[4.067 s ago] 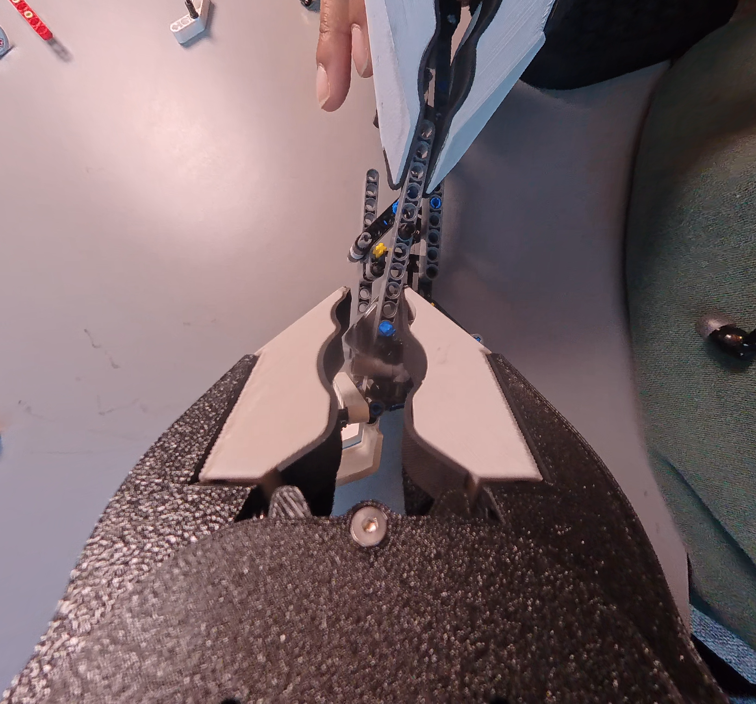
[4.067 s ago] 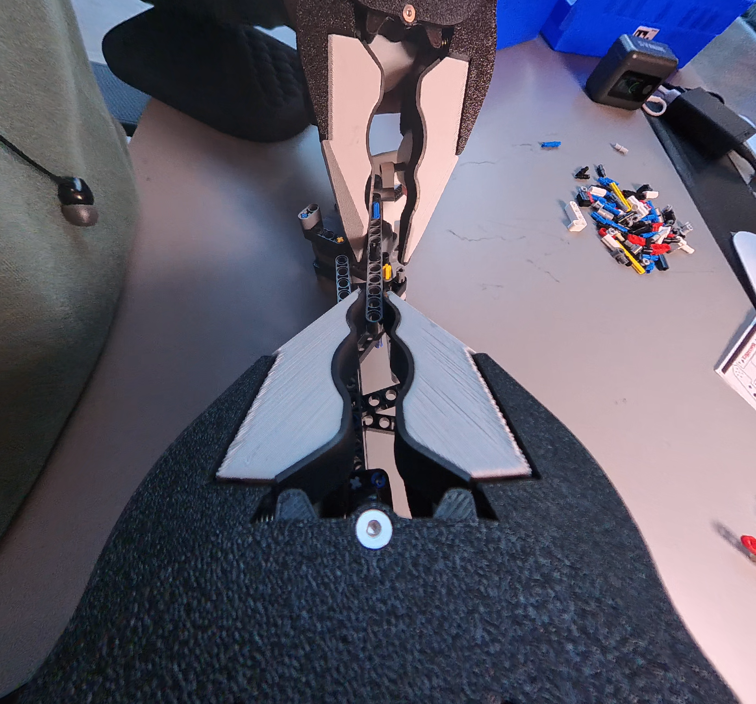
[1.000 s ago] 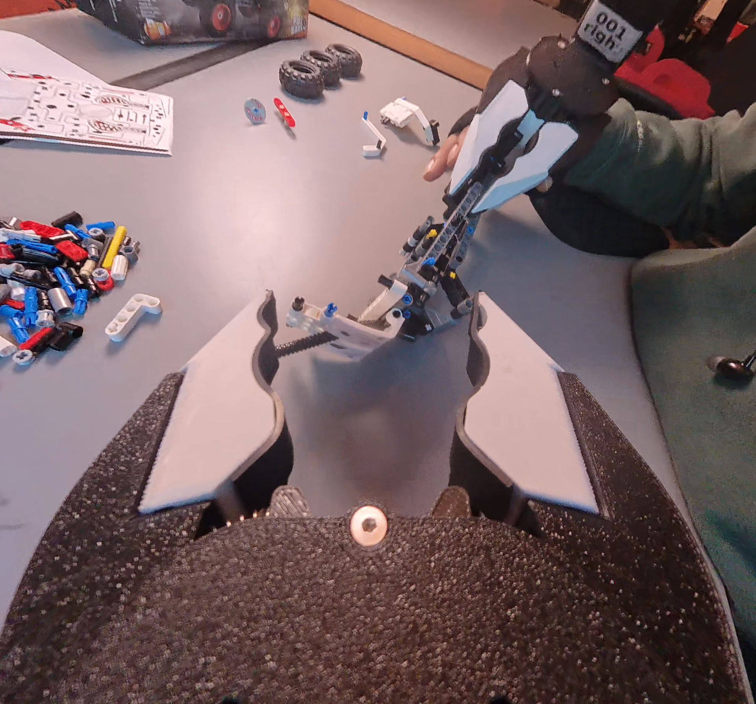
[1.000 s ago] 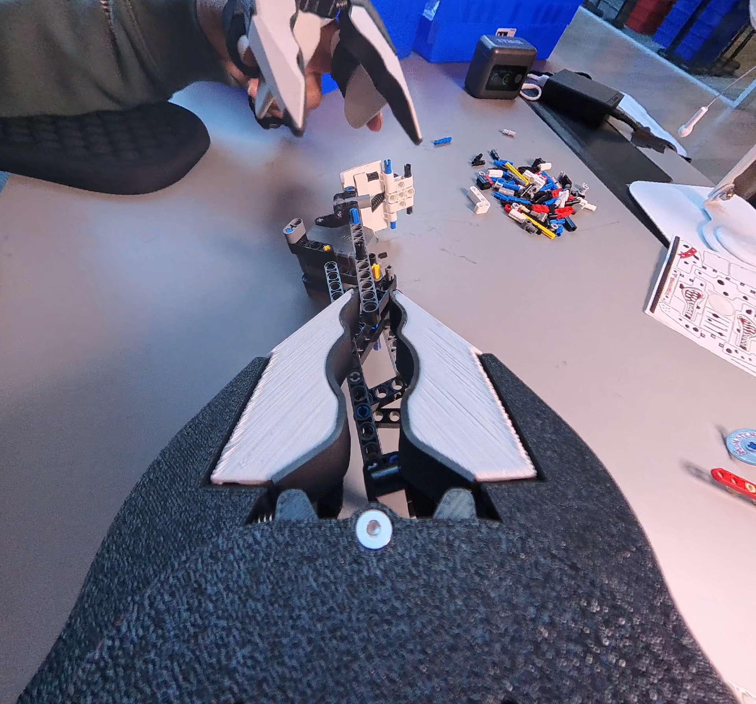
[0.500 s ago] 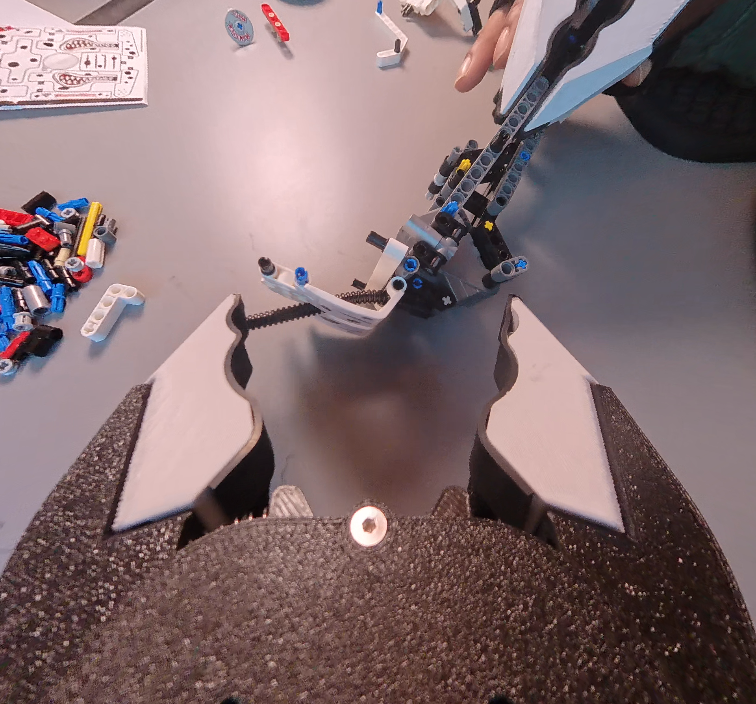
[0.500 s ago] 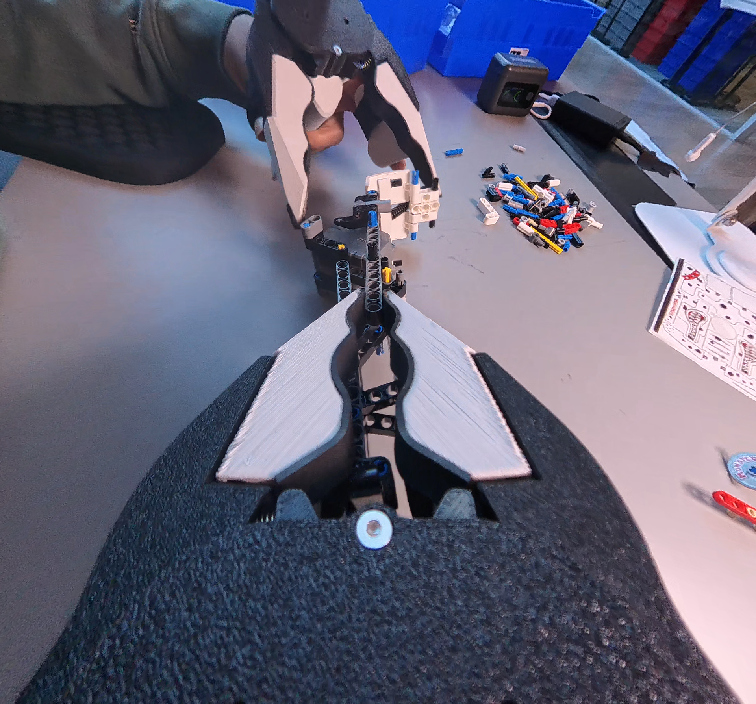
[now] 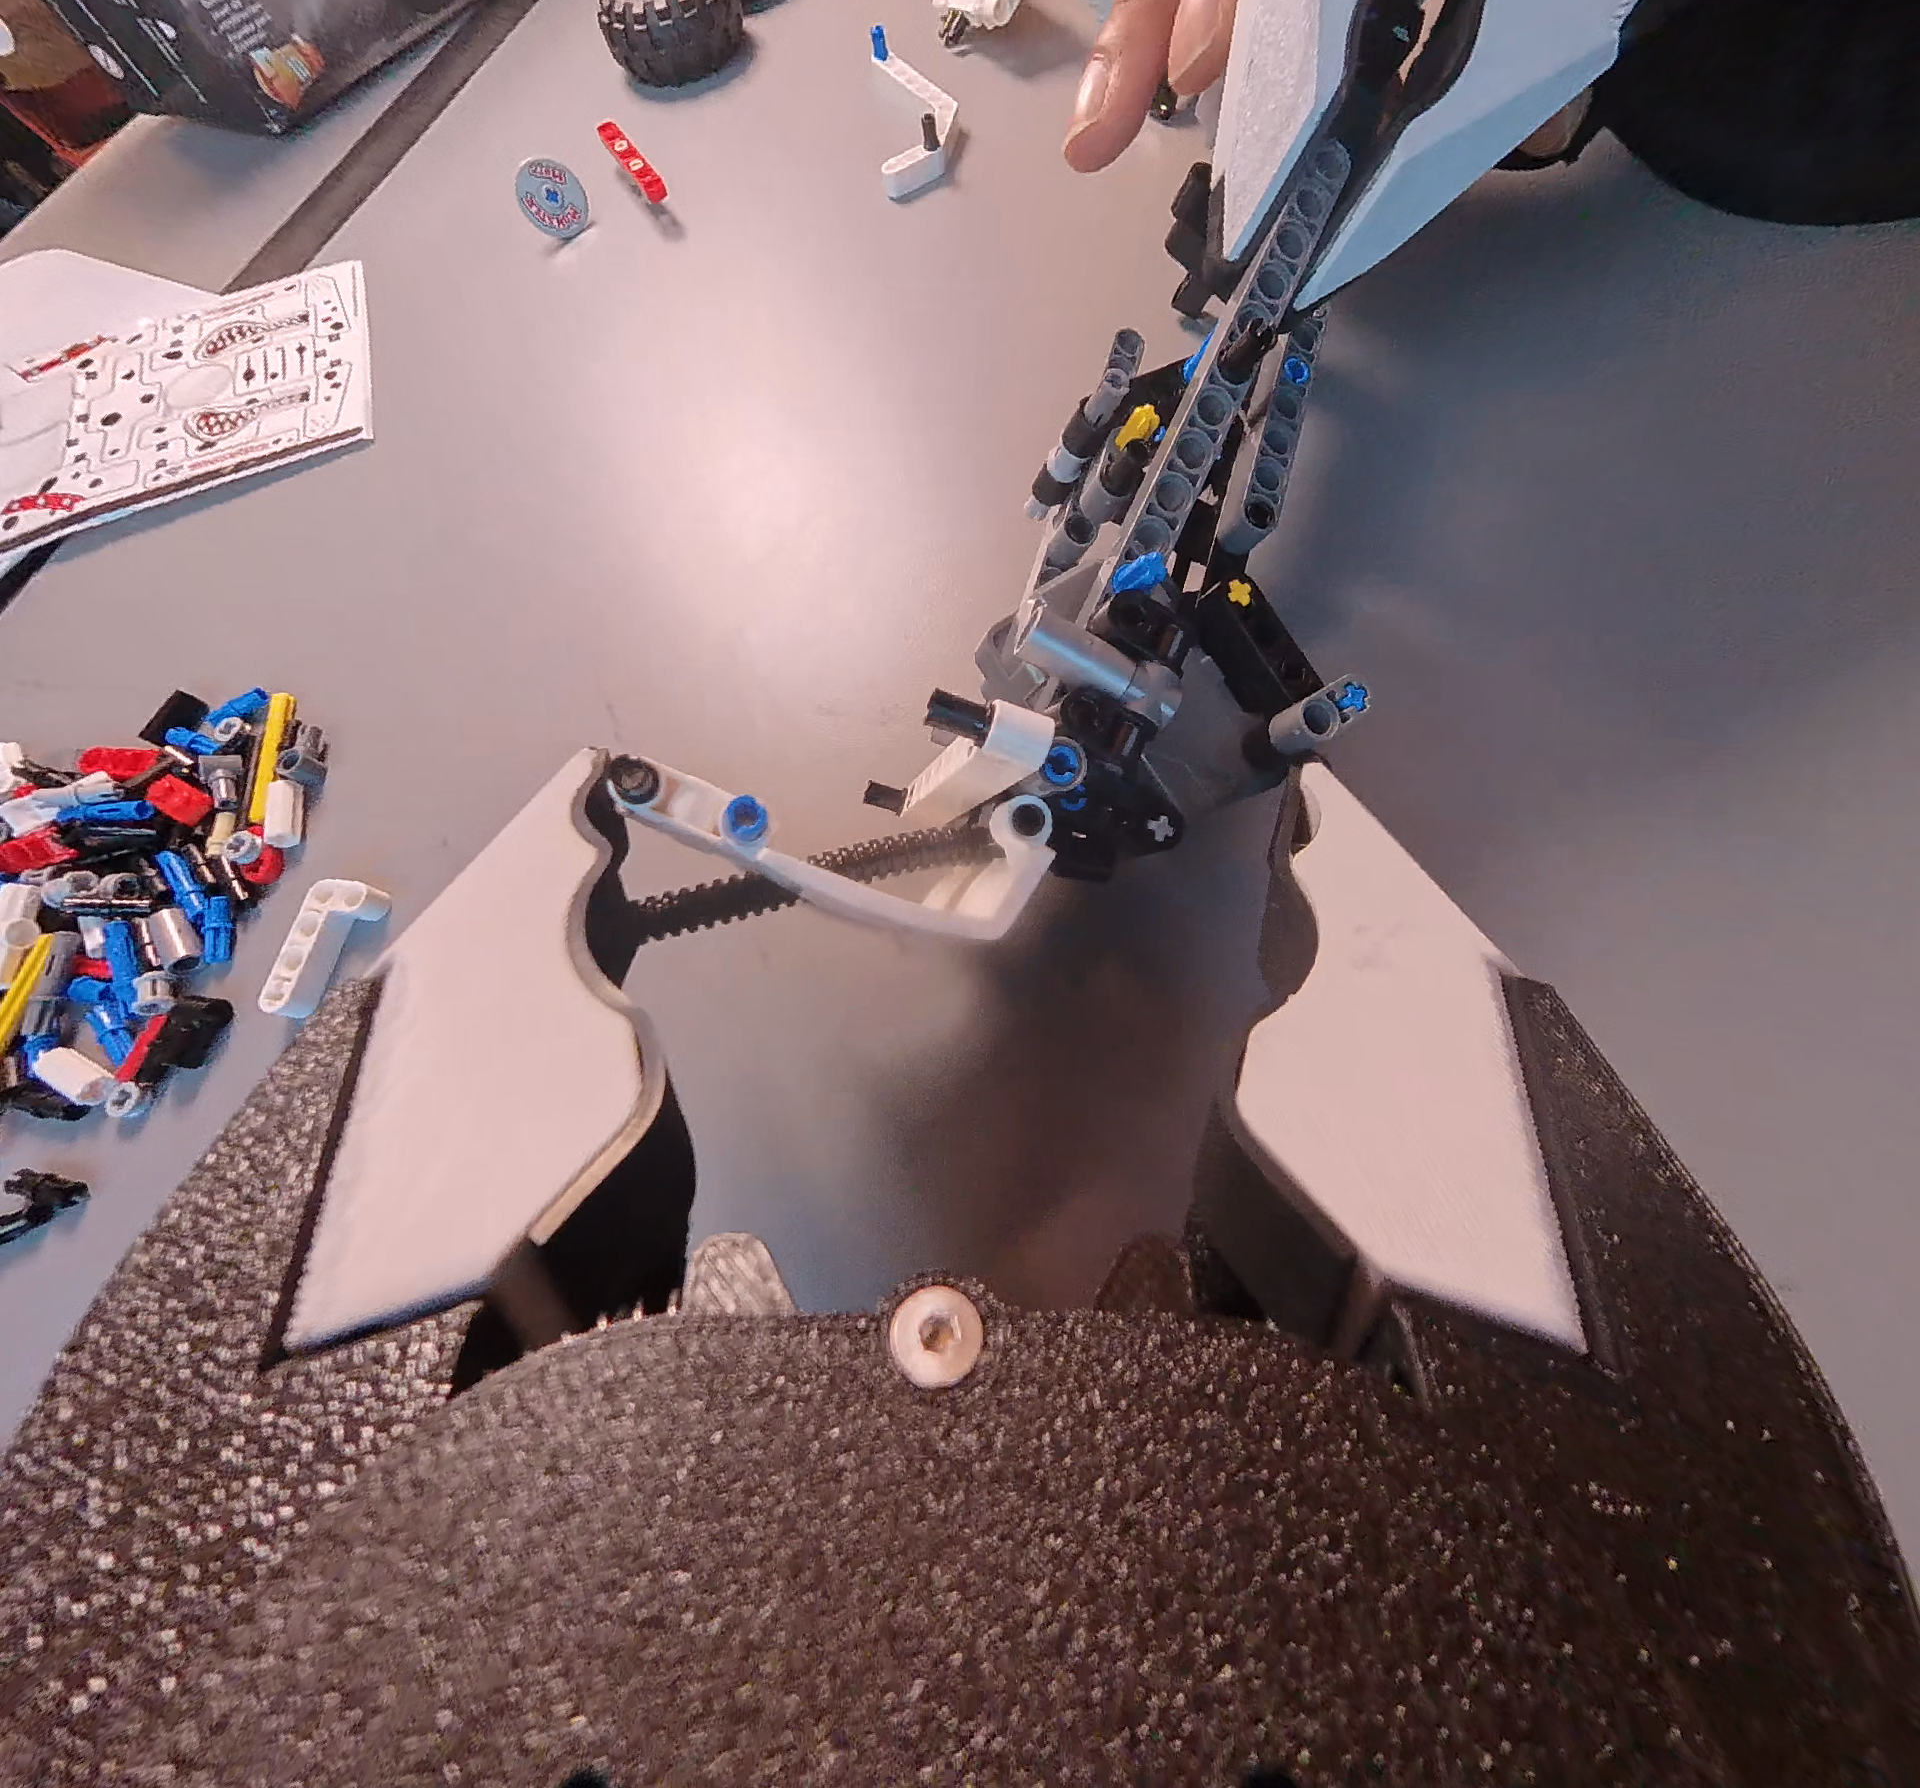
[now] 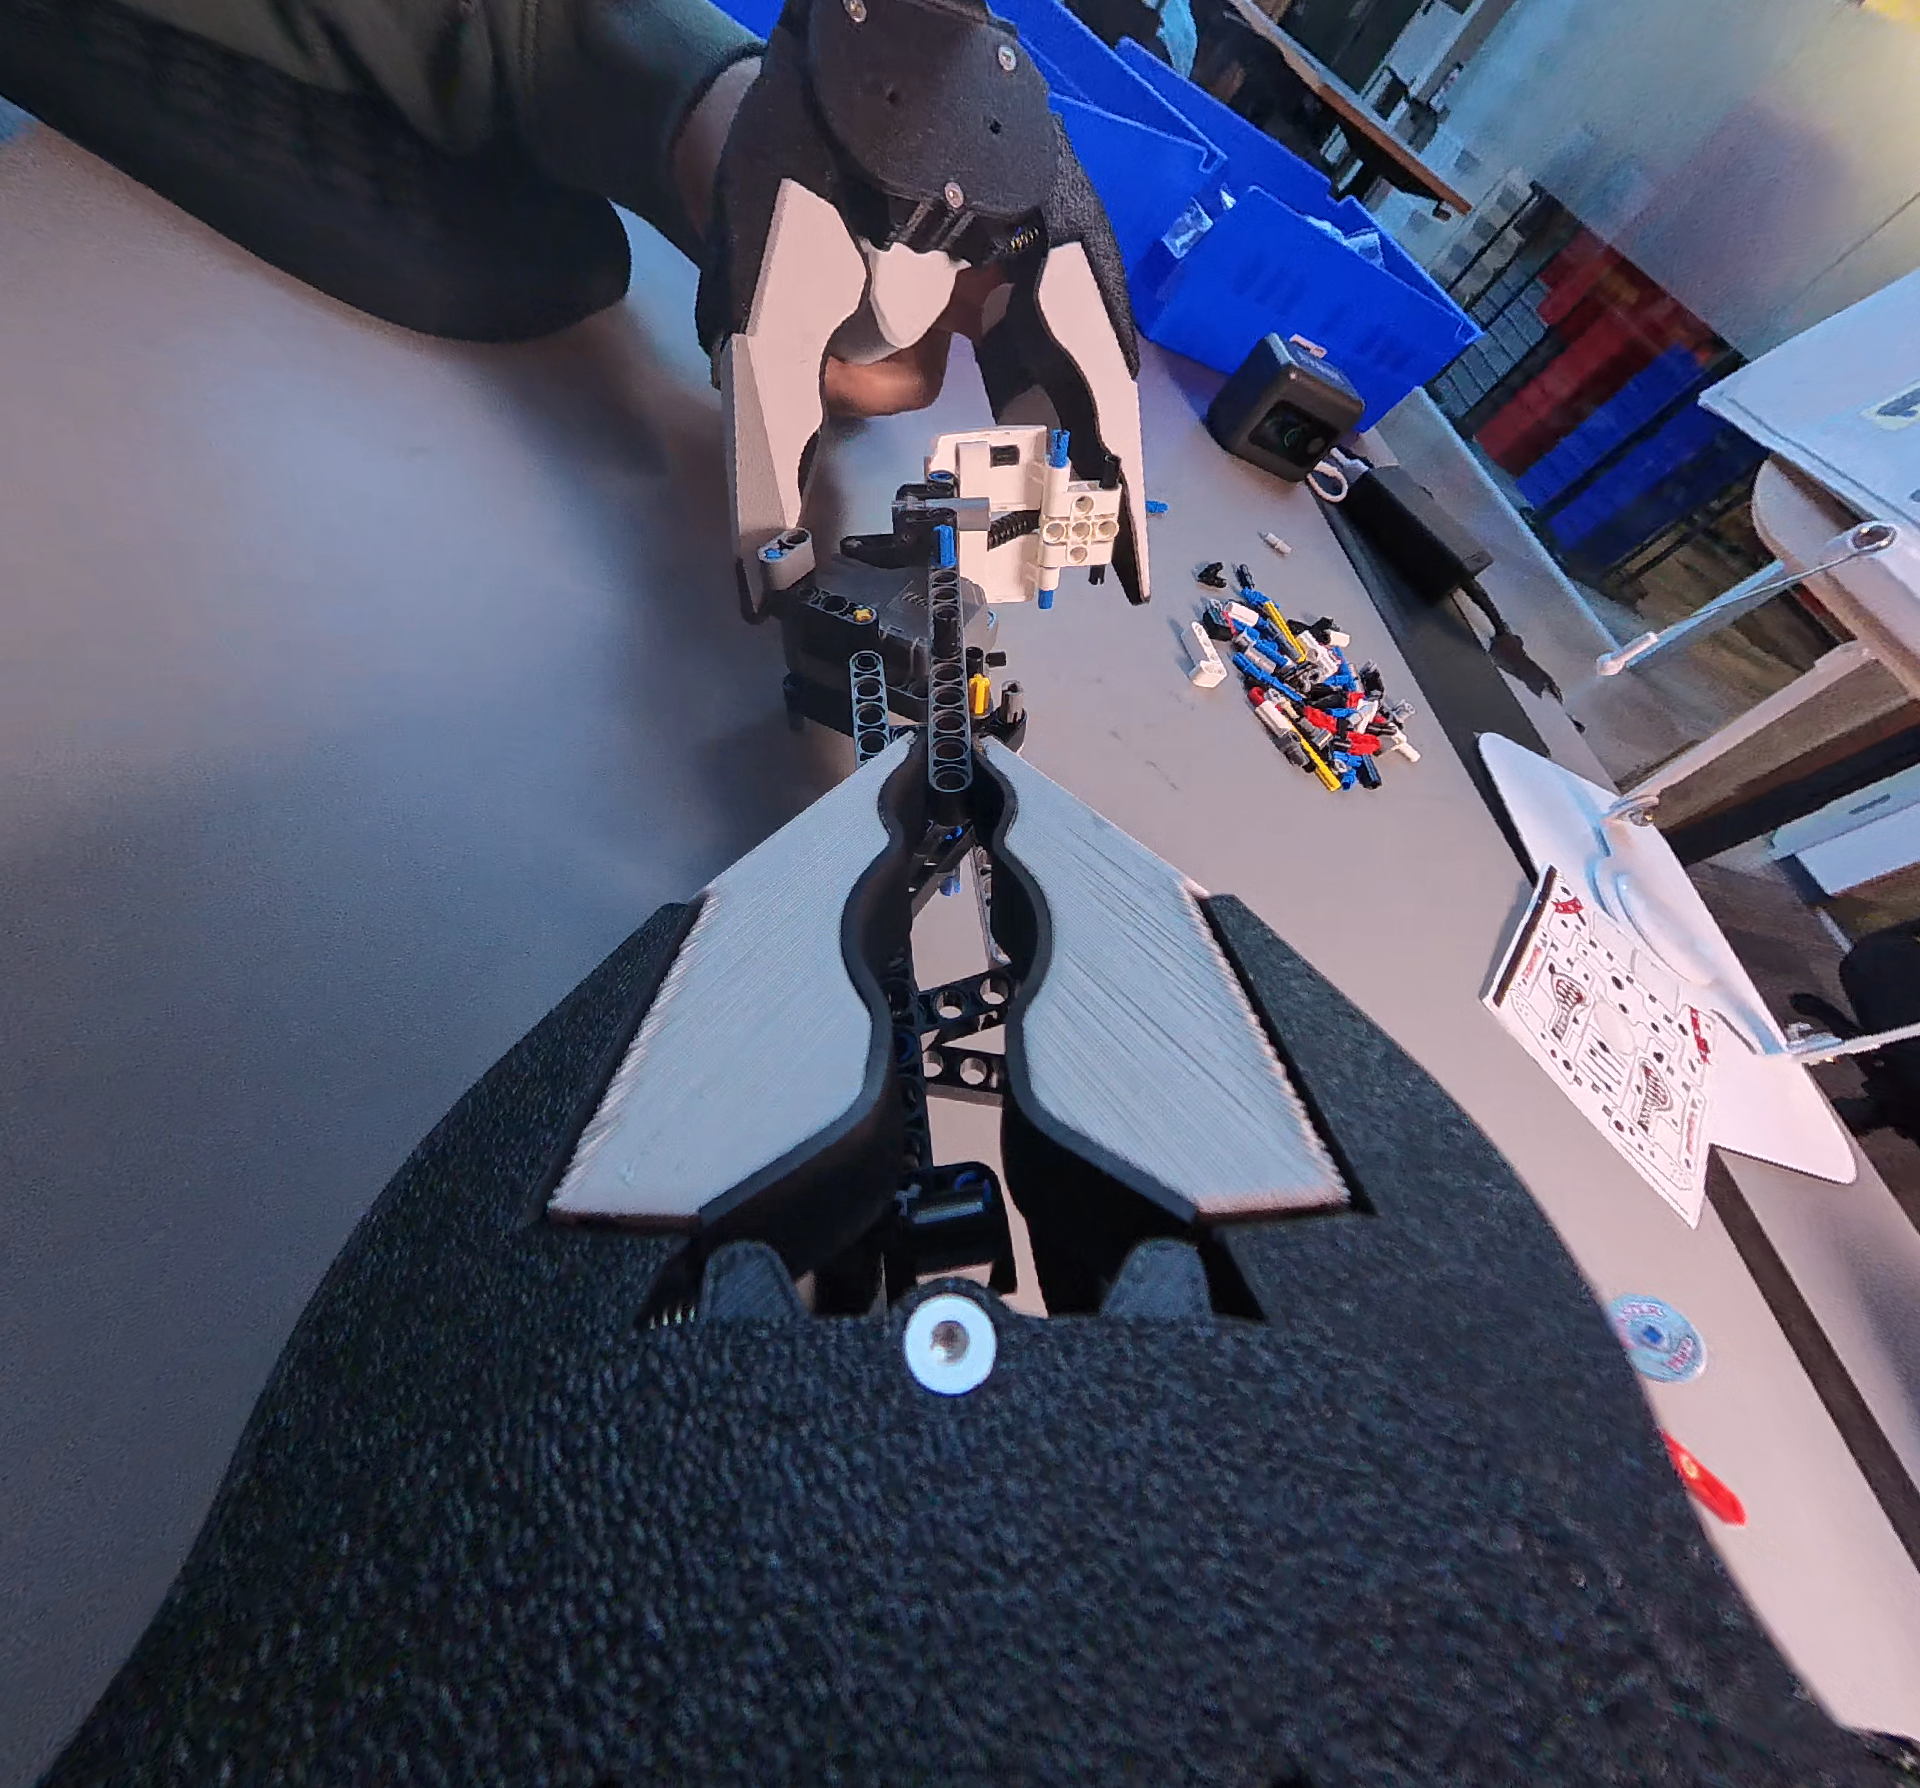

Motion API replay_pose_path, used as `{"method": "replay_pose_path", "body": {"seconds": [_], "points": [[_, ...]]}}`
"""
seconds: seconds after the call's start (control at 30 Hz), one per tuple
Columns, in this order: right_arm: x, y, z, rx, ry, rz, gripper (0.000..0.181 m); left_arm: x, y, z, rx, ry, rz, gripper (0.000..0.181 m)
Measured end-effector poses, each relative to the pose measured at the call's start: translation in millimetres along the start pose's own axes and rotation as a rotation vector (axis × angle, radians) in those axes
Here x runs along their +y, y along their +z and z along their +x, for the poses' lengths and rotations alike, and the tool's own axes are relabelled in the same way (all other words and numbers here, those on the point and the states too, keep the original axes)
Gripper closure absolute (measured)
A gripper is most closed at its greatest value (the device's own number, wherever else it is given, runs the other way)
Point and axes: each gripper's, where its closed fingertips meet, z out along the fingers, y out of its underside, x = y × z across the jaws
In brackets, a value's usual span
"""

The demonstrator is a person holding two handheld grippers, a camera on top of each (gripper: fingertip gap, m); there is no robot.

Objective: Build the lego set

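A partly built lego frame (image 7: 1132, 658) of grey, black and white beams stands tilted on the grey table. My right gripper (image 8: 948, 762) is shut on the frame's long grey beams (image 8: 945, 699); it also shows at the top right of the left wrist view (image 7: 1273, 242). My left gripper (image 7: 940, 782) is open wide, its fingertips on either side of the frame's white bracket end (image 7: 831, 865), the left fingertip touching or nearly touching the bracket tip. In the right wrist view the left gripper (image 8: 935, 585) straddles the white part (image 8: 1029, 523).
A pile of small loose lego pieces (image 7: 125, 897) and a white angled beam (image 7: 317, 943) lie at the left. A sticker sheet (image 7: 187, 388), black tyres (image 7: 675, 24), a red beam (image 7: 629, 161), a round disc (image 7: 551, 197) and white pieces (image 7: 920, 128) lie farther off. Blue bins (image 8: 1278, 284) stand behind. The left gripper's tips are roughly 10 cm from the right gripper's.
My left gripper let go of the frame, opened wide, and has moved in closer around the white bracket end. My right gripper keeps its hold on the beams.
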Motion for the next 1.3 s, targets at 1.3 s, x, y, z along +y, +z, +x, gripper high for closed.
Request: {"method": "replay_pose_path", "body": {"seconds": [1.3], "points": [[-43, -20, 109, 0.109, 0.397, 0.090, 0.157, -11, -19, -18, 0.044, -0.192, 0.098, 0.054]]}}
